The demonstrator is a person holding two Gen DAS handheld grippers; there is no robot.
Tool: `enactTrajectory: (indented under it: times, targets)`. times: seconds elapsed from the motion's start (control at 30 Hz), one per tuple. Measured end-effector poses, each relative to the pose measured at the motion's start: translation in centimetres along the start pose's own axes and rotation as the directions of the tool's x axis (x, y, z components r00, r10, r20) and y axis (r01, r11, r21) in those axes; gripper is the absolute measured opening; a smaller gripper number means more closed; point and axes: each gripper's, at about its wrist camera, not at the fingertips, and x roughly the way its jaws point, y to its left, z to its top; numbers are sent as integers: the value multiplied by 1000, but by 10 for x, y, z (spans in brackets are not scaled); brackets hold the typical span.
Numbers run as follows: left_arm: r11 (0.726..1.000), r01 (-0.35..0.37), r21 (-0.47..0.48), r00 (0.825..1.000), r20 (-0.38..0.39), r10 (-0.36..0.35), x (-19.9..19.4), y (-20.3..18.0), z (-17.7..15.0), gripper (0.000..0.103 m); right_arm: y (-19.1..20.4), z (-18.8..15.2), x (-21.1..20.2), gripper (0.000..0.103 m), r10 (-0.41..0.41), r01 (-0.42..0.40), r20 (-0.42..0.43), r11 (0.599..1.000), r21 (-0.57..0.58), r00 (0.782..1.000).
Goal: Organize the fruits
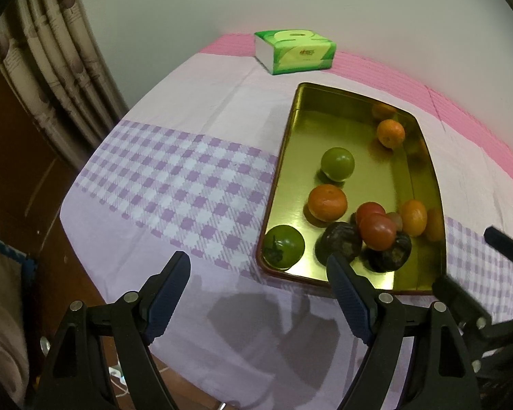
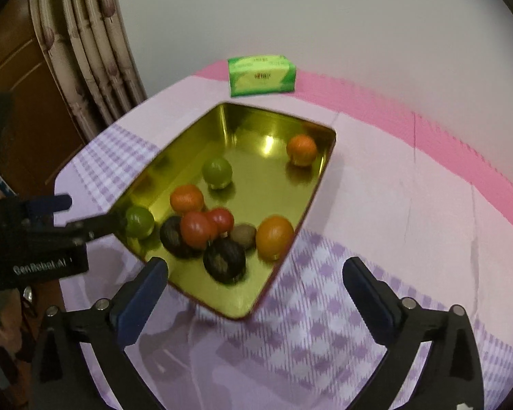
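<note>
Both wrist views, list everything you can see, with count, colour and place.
tray: one, gold, on the tablecloth.
oranges: three, orange, one at the tray's far end, two nearer.
green fruits: two, green, mid-tray and near corner.
red fruits: two, red, in the near cluster.
dark fruits: two, blackish, near end of tray.
brown fruit: one, brown, beside the red ones.
tissue pack: one, green, beyond the tray.
tablecloth: one, lilac check and pink.
curtain: beige, left.
left tongs: open, empty.
right tongs: open, empty.
</note>
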Motion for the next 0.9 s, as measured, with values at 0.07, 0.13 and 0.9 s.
enactTrajectory:
  times: [0.07,0.13,0.9]
  targets:
    - [1000,-3,8,1000,4,3,-1,-2,-1,82,0,-4,2,102,10,-10,-14,1000,8,1000]
    - [1000,-3,13,1000,6,3,-1,-3,-1,82,2,-8,5,102,16,-16,-28,1000,10,999]
    - [999,-20,35,1000,-3,20,3,-5,-3,82,1,-13,24,102,41,-37,-106,998,41,994]
